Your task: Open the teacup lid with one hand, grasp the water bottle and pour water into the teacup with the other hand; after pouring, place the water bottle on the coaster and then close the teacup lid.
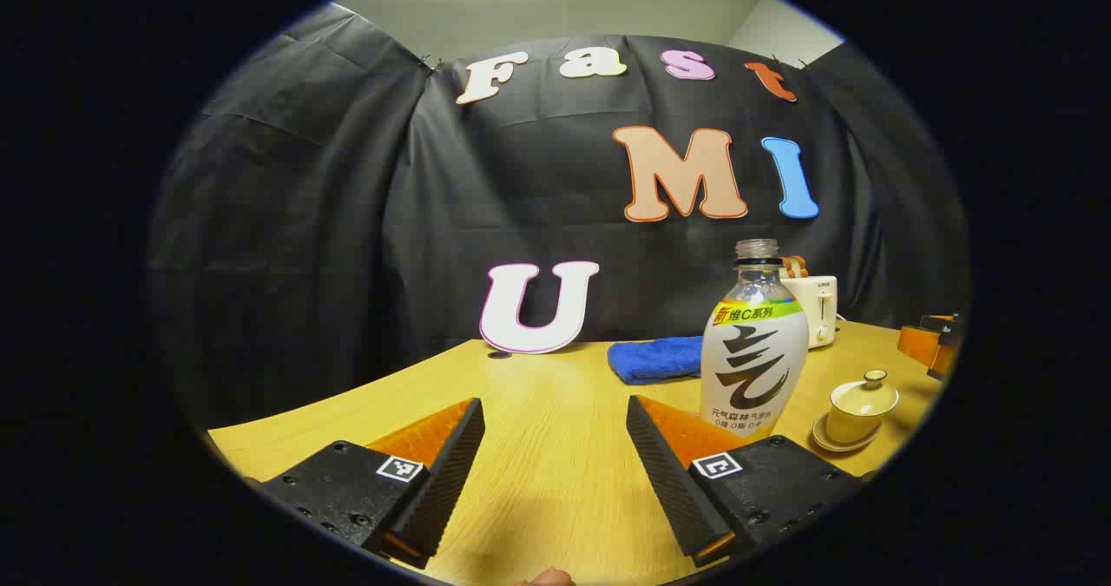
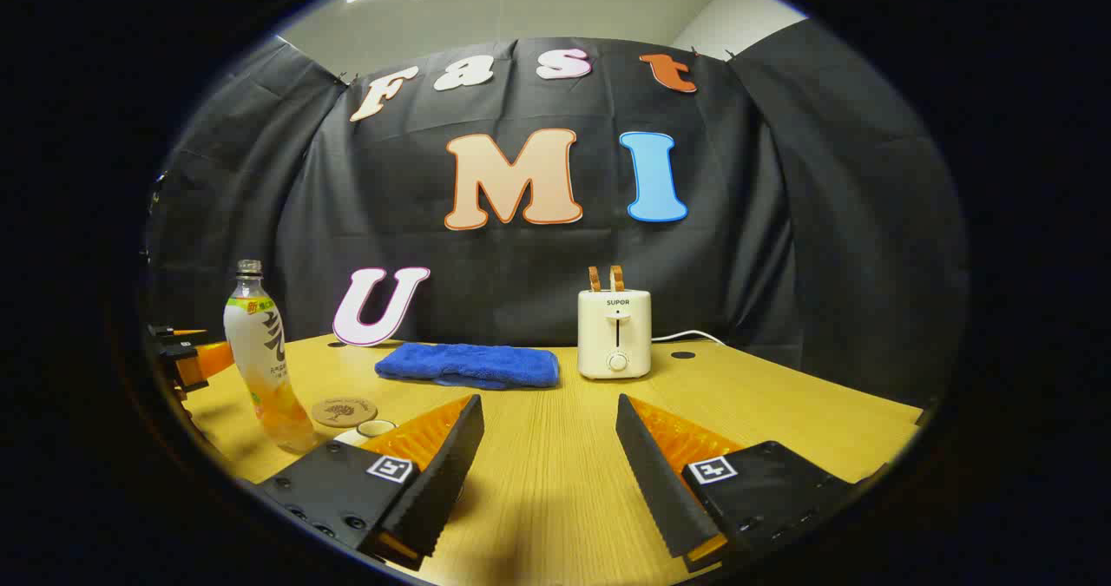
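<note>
A clear plastic water bottle (image 1: 753, 343) with a white label and no cap stands upright on the wooden table (image 1: 555, 395), just beyond my left gripper's right finger. Right of it, a pale teacup (image 1: 859, 408) rests on a saucer with its lid (image 1: 868, 392) on. My left gripper (image 1: 555, 451) is open and holds nothing. In the right gripper view the bottle (image 2: 260, 352) stands at the far left, with a round brown coaster (image 2: 345, 411) beside it. The teacup (image 2: 375, 428) is mostly hidden behind a finger. My right gripper (image 2: 548, 456) is open and holds nothing.
A folded blue towel (image 2: 469, 365) lies at the back of the table beside a cream toaster (image 2: 614, 334) with its cord. The right gripper (image 1: 933, 343) shows beyond the teacup. The left gripper (image 2: 187, 356) shows behind the bottle.
</note>
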`<state>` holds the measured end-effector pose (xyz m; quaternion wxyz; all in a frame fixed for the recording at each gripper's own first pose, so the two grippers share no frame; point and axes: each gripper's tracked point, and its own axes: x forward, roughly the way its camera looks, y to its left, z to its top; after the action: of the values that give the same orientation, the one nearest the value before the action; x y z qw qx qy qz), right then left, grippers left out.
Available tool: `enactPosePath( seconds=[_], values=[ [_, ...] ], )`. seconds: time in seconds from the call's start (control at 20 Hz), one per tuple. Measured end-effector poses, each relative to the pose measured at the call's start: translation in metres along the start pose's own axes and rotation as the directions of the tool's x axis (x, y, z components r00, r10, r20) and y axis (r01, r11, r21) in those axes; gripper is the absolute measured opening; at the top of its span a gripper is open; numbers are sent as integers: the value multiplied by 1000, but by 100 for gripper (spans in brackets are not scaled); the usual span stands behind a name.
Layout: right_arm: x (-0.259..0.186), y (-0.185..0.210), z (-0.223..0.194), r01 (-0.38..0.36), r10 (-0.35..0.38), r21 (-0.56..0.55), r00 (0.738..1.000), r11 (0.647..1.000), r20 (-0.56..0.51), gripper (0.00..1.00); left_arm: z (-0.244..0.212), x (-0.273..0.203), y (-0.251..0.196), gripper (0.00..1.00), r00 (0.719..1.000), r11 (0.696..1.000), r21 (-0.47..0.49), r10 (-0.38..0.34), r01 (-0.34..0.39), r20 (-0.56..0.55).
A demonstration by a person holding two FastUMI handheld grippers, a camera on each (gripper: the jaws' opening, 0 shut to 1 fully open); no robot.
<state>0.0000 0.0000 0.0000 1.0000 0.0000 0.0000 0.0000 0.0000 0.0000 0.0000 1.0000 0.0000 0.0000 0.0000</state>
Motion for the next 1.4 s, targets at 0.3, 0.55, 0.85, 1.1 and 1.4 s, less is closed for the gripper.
enactPosePath(
  seconds=[0.3,0.55,0.85,1.1,1.4],
  values=[
    [2,-2,-1,10,-10,0,1000,1000,1,98,0,0,2,96,1000,1000,-1,11,-11,1],
    [1,-4,-1,20,-20,0,1000,1000,0,96,-1,0,3,96,1000,1000,0,13,-13,3],
    [2,-6,-2,35,-35,0,999,999,0,98,0,0,4,96,1000,1000,0,21,-21,3],
    [2,-2,-2,19,-19,1,1000,1000,2,95,-2,1,5,96,1000,1000,-3,25,-25,2],
    [2,0,-2,2,-2,1,1000,1000,0,99,-1,1,5,96,1000,1000,-2,25,-25,3]
  ],
)
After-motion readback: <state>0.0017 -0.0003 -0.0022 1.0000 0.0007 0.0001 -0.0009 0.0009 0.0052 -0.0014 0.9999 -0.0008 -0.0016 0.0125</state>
